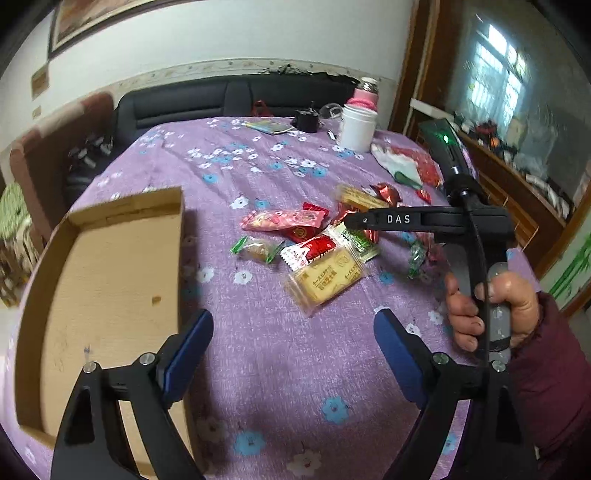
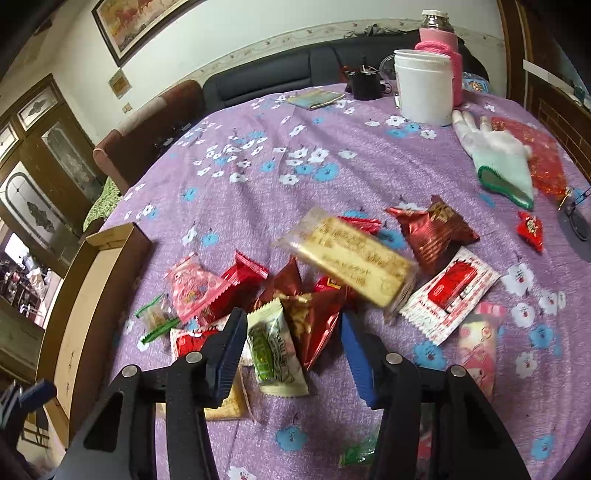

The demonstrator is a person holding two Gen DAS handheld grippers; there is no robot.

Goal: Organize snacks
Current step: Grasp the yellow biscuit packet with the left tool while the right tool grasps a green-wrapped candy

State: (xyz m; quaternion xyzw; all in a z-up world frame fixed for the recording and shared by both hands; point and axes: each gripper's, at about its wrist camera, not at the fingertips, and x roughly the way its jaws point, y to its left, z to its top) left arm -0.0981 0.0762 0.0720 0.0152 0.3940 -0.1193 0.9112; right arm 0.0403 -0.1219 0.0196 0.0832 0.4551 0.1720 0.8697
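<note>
Crinkly, light and slippery, the green-and-white snack packet (image 2: 275, 350) is lying at six o'clock in the pile, between the half-closed right gripper (image 2: 293, 332) (pads not visibly pressing), best pinched across its middle.

I am working in a home's living room; ahead of my grippers a table under a purple flowered cloth (image 2: 332, 155) carries wrapped snacks (image 2: 280, 295); beyond it runs a dark sofa (image 2: 280, 70) against a white wall with a framed picture (image 2: 136, 22); a glazed wooden cabinet (image 2: 33, 155) stands off to the left; a white tub (image 2: 424, 85) and pink-sleeved bottle (image 2: 439, 40) sit far ahead.
</note>
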